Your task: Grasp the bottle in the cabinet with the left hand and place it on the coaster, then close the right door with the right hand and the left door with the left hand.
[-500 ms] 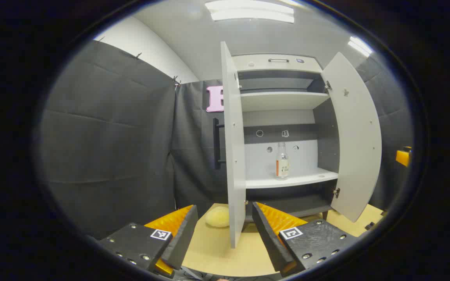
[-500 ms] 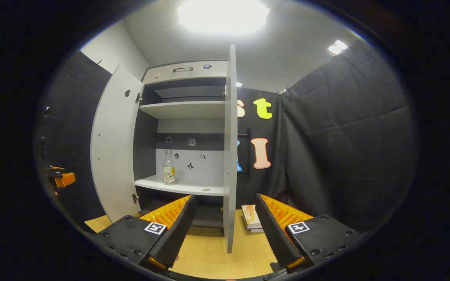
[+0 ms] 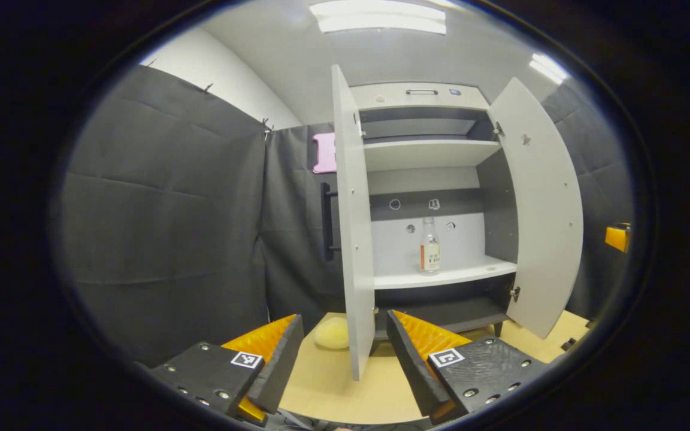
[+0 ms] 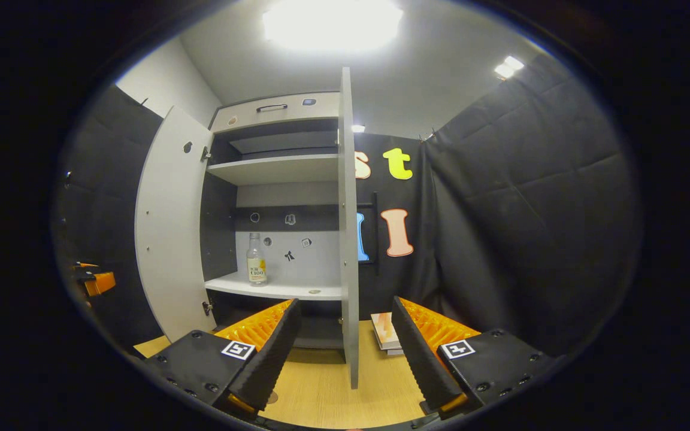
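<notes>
Cabinet (image 3: 423,96) wide open, both doors swung out. Left door (image 3: 354,239) edge-on right ahead of the left gripper (image 3: 345,353), blocking the straight line in; right door (image 4: 348,239) likewise before the right gripper (image 4: 345,353). Free passage between the doors to the lower shelf (image 3: 441,276). Bottle (image 3: 429,246) alone there, room on both sides.

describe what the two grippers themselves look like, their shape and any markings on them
Each gripper, left gripper and right gripper, has two wedge-shaped fingers with ribbed inner faces. The fingers mount on black textured blocks studded with screws, and each block carries a small square black-and-white tag.
</notes>
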Tool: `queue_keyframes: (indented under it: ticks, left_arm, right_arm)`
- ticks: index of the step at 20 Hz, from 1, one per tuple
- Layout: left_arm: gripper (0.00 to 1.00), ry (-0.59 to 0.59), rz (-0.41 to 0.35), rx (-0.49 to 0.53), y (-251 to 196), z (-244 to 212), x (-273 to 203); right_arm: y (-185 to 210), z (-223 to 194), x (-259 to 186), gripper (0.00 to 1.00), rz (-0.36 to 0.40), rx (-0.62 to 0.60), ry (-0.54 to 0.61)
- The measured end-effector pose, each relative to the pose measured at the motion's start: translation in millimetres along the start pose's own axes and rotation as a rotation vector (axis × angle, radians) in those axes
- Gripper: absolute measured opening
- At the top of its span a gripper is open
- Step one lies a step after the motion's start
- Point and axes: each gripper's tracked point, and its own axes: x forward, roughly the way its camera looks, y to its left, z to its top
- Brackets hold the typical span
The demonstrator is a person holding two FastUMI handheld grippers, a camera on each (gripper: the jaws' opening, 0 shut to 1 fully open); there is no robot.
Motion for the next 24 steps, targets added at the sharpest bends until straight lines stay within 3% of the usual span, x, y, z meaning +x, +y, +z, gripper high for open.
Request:
queue_keyframes:
  ticks: [1,2,6,11,24]
  left_arm:
    - [0.85,-0.002,-0.003,-0.002,-0.8,-0.2,-1.1]
    - [0.85,-0.004,-0.004,-0.004,-1.2,1.2,-0.7]
    - [0.86,-0.014,-0.012,0.003,-4.2,3.9,-0.4]
    - [0.86,-0.013,-0.029,-0.006,-21.3,5.4,2.4]
    - [0.85,-0.031,-0.136,-0.074,-123.4,38.1,50.0]
  right_arm:
    - [-0.2,-0.4,-0.1,0.93,0.001,-0.001,-0.002]
    - [-0.2,-0.1,0.4,0.96,0.001,-0.003,-0.003]
    - [-1.5,0.4,-0.7,0.93,0.003,-0.003,-0.006]
    - [-10.8,-4.0,2.1,0.96,0.008,-0.016,-0.002]
    - [-74.0,-22.6,14.4,0.97,0.019,-0.009,0.016]
